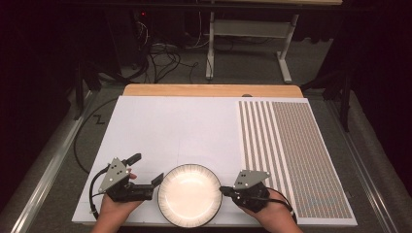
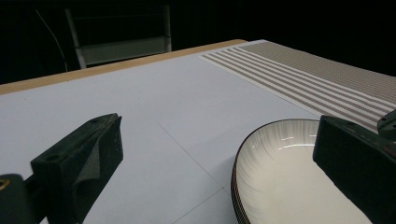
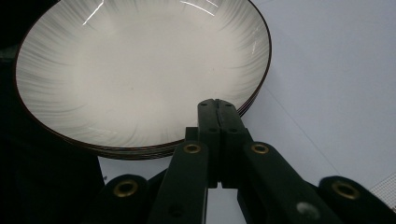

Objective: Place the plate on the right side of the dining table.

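Note:
A cream plate (image 1: 189, 194) with a dark rim and fine ribbing sits at the front middle of the white sheet. Layered rims under it suggest a stack. My left gripper (image 1: 145, 168) is open just left of the plate, one jaw close to the rim. In the left gripper view the plate (image 2: 280, 186) lies at lower right, partly behind the right jaw, and the left gripper (image 2: 219, 163) has only sheet between its jaws. My right gripper (image 1: 222, 189) is shut, its tips at the plate's right rim. In the right gripper view the right gripper (image 3: 217, 103) has its jaws pressed together over the near rim of the plate (image 3: 140, 70).
A white sheet (image 1: 170, 126) covers most of the wooden table (image 1: 209, 90). A brown striped and finely patterned mat (image 1: 296, 145) lies along the right side. Beyond the table's far edge are floor cables and a desk frame (image 1: 252, 43).

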The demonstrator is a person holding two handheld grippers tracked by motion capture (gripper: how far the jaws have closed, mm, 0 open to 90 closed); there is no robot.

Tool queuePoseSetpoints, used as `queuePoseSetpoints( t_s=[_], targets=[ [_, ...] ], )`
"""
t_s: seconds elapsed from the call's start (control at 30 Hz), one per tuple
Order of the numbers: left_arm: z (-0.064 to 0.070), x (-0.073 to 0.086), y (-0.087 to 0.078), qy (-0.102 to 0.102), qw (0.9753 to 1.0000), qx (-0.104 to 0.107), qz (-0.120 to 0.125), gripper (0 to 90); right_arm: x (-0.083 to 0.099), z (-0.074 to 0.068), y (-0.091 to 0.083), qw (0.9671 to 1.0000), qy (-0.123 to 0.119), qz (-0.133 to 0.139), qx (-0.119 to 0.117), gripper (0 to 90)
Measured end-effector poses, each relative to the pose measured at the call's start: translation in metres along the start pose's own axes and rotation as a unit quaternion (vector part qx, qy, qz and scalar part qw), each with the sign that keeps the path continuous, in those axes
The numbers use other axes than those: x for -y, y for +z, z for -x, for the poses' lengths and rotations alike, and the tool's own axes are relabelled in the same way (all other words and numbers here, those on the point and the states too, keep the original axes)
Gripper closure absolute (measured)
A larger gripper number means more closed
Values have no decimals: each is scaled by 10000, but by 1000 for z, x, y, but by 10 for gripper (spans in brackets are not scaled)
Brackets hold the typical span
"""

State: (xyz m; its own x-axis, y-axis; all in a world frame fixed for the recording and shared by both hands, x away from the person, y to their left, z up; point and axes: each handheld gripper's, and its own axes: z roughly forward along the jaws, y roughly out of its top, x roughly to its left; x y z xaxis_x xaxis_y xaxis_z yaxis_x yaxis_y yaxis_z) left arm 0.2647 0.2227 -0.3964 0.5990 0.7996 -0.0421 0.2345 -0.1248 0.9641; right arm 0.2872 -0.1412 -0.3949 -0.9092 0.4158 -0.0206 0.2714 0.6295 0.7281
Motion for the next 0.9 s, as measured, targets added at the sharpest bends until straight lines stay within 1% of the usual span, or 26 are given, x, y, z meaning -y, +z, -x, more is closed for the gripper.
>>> queuePoseSetpoints(
  t_s=[0.17, 0.3, 0.63, 0.9],
  targets=[
    [-2, 1, 1, -43, 10000, 9, -12, 21, -2, -1, 1, 10000, -45, -51, 48, 900],
    [-2, 0, 0, -6, 10000, 18, -2, 21, -2, -1, 1, 10000, -48, -52, 47, 900],
    [-3, 0, 0, -2, 10000, 33, -1, 21, -3, -2, 2, 10000, -47, -63, 46, 900],
    [-3, -1, -2, 3, 10000, 24, 26, 21, -4, -5, 6, 9999, -95, -110, -14, 900]
  ],
)
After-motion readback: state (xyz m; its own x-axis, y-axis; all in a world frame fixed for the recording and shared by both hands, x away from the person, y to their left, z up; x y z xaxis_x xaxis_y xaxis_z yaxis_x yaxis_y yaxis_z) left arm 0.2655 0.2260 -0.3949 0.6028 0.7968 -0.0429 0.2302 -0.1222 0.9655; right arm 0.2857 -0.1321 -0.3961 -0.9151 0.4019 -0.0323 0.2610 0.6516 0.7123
